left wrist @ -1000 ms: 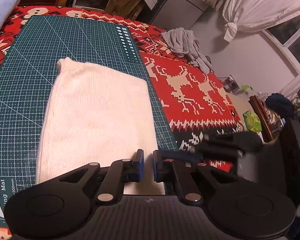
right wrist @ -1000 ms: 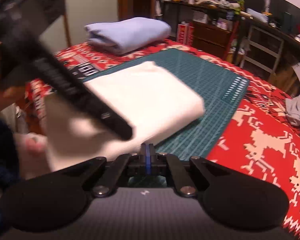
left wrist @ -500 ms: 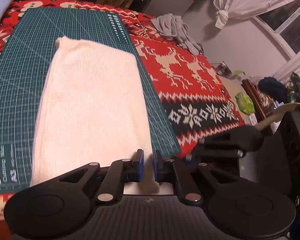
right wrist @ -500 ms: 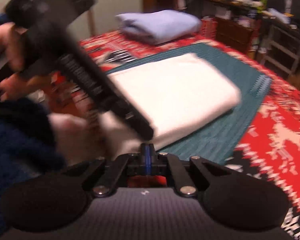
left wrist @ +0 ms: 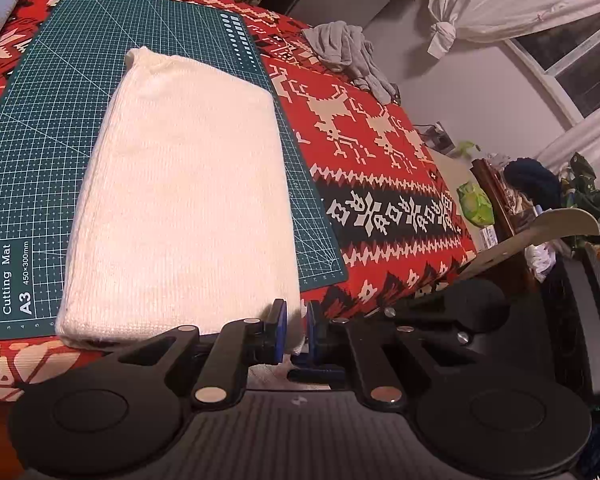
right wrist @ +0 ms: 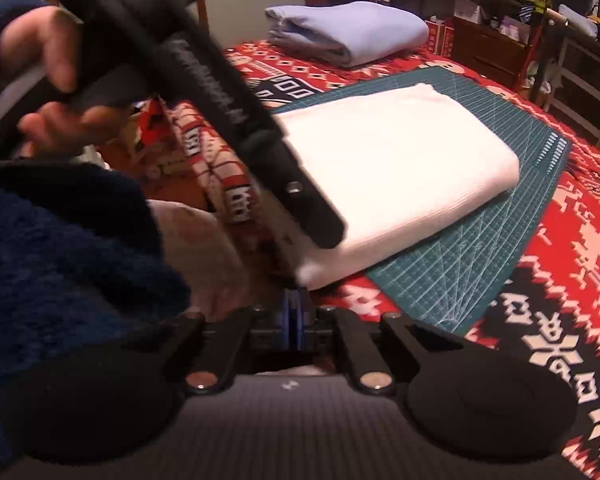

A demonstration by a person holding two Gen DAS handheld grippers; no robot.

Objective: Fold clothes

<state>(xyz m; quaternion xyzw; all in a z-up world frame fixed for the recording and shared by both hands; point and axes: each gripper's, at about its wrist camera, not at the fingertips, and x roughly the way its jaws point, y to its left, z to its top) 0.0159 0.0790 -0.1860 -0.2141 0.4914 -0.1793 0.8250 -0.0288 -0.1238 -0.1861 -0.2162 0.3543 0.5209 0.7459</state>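
— Holding anything in the left gripper [left wrist: 296,334] at this point?

— Yes. My left gripper's blue pads [left wrist: 281,332] stand slightly apart with the near right corner of the cream sweater [left wrist: 184,200] between them. A second ago that corner lay lower, behind the fingers; it now sits up in the gap.

— And the right gripper [right wrist: 296,312]?

— Its pads are pressed together, and the cloth's near corner is just ahead of the tips. I cannot tell whether any fabric is pinched.

— Where is the sweater itself?

— Folded into a long rectangle, straight ahead of my left gripper on the green cutting mat [left wrist: 40,128], its near end hanging past the mat's edge onto the red patterned cloth [left wrist: 380,168]. It has slid toward me since a second ago.

— Anything else nearby?

— A folded blue garment [right wrist: 348,32] lies far ahead of my right gripper, and a grey crumpled one [left wrist: 348,52] ahead to the right of my left.
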